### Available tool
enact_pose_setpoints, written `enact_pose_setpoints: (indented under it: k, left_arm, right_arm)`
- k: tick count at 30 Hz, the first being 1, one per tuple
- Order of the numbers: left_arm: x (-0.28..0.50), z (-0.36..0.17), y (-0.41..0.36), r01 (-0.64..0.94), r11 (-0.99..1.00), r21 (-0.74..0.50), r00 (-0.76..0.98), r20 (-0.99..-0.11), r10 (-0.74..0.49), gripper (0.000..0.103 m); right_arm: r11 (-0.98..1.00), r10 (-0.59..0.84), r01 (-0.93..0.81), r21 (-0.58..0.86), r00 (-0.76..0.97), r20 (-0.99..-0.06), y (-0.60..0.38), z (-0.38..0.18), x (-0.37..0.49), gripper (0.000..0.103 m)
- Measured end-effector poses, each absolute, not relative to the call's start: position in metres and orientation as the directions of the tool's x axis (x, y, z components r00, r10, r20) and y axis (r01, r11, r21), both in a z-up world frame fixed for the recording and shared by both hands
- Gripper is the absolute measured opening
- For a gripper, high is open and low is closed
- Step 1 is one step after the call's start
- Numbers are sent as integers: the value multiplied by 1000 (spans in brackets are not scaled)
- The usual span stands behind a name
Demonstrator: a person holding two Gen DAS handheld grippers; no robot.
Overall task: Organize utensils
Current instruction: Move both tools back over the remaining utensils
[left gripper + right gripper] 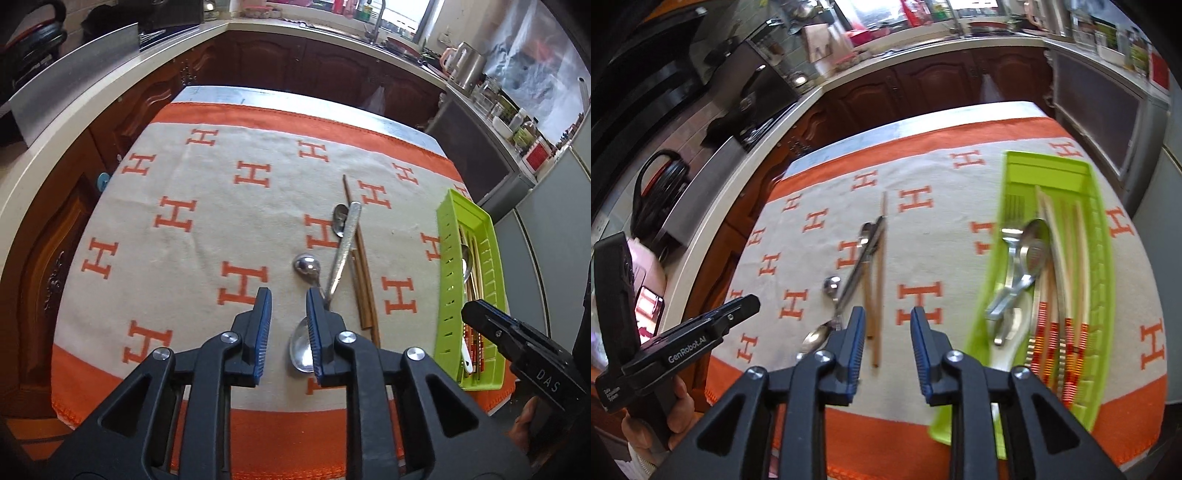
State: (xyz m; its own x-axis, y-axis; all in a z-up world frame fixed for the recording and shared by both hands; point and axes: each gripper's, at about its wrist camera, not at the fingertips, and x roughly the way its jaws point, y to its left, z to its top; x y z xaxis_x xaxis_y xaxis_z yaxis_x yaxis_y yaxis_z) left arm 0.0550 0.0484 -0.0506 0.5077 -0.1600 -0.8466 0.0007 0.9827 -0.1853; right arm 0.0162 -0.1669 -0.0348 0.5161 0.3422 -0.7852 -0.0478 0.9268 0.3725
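Left wrist view: left gripper (289, 295) narrowly parted, nothing btwn the pads. Loose utensils lie just ahead and right of it on the orange-and-cream cloth (207, 173) over the table: a small spoon (306, 266) right off the tip, a larger spoon (301, 349) partly under the right finger, a textured metal handle (343, 251) crossing wooden chopsticks (360, 273) beyond. Green tray (447, 266) far right, w/ right gripper (480, 314) over its near end. To do the step well, I'd pick one piece, prob. the small spoon, line the pads across its handle, not the tangle.

Right wrist view: right gripper (888, 317) also slightly apart, empty; tray just right of it, holding a fork (1012, 221), a spoon and striped chopsticks. Loose pile sits left of the tip.

Hard to tell: tray contents blurred, so count unclear; large spoon's handle hidden behind the left gripper; the textured handle's head not readable.
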Motion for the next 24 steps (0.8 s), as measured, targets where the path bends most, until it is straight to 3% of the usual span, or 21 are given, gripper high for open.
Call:
enact_pose_setpoints:
  k: [7, 24]
  left_arm:
    - [57, -69, 82, -61, 974, -220, 491, -856, -163, 18]
    - [84, -112, 109, -81, 960, -269, 423, -881, -211, 18]
  right_arm:
    - [906, 408, -116, 406, 490, -771, -122, -63, 36, 25]
    - [866, 434, 34, 499, 445, -783, -109, -123, 78, 25]
